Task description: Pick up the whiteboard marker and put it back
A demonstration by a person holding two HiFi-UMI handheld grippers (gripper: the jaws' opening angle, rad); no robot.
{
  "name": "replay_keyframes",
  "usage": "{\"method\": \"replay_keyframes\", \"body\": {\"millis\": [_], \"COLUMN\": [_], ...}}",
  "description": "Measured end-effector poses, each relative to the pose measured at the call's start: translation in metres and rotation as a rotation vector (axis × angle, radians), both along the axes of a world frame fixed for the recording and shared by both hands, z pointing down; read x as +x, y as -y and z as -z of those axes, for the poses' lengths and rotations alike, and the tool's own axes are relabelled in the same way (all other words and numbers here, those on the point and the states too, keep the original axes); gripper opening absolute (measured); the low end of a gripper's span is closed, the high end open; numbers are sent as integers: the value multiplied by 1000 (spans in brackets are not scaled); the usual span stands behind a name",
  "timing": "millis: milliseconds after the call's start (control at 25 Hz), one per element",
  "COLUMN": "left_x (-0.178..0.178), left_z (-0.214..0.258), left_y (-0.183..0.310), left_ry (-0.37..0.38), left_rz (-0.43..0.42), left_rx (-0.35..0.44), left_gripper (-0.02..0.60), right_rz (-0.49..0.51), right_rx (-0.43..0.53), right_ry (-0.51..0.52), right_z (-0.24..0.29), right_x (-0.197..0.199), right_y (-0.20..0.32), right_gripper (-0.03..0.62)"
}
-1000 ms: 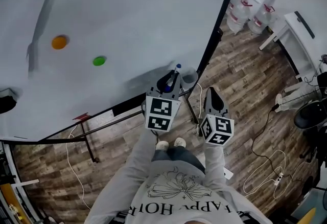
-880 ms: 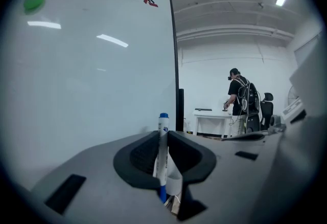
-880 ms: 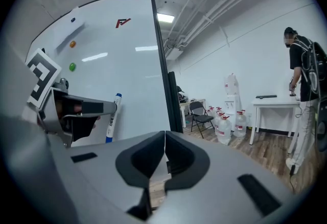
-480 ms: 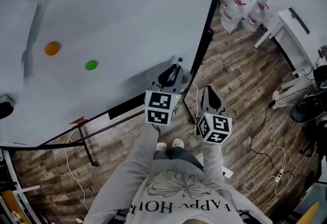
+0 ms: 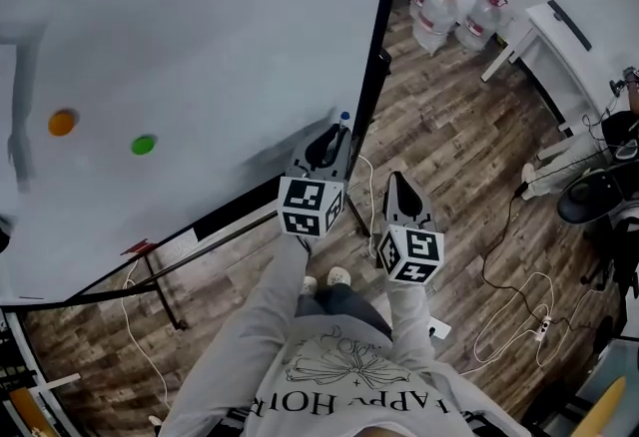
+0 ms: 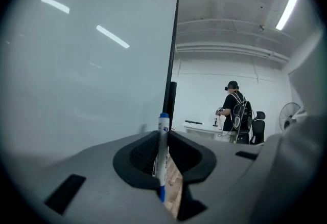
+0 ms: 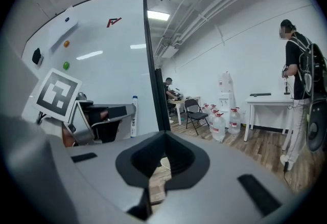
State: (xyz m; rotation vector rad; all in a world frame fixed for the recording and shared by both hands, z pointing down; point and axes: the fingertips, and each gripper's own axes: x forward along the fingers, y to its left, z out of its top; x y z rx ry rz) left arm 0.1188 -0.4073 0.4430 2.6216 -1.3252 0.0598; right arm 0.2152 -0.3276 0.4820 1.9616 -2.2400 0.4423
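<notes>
The whiteboard marker [image 6: 163, 151], white with a blue cap, stands upright between the jaws of my left gripper [image 6: 163, 135], which is shut on it. In the head view the marker [image 5: 343, 119] sticks out past the left gripper [image 5: 327, 141], beside the black right edge of the whiteboard [image 5: 200, 46]. My right gripper [image 5: 399, 188] hangs to the right over the wood floor, its jaws together with nothing in them [image 7: 163, 136]. The right gripper view shows the left gripper [image 7: 115, 113] and the marker [image 7: 134, 115] in front of the board.
An orange magnet [image 5: 62, 122] and a green magnet [image 5: 144, 144] stick to the board. Water jugs [image 5: 439, 1] and a white table [image 5: 559, 46] stand at the back right. Cables [image 5: 509, 325] trail on the floor. Another person [image 7: 301, 80] stands by the table.
The board has slid left in the head view. My left gripper with the marker now sits nearer the board's right edge. The right gripper has shifted slightly with it.
</notes>
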Motion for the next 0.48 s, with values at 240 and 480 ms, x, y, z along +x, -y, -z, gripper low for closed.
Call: {"method": "replay_keyframes", "body": {"millis": [240,480], "left_x": [-3,-7], "left_z": [-30,-61], "left_y": [7,9], "left_ry": [39,96], "left_rz": [47,67], "left_rx": [-18,-95], "left_gripper": [60,61], "right_rz": [-5,5], "right_rx": [-29,-50], "right_ry": [3,6], "right_z": [-13,-23], "right_x": [7,5], "right_y": [-4,-7], "right_gripper": [3,3]}}
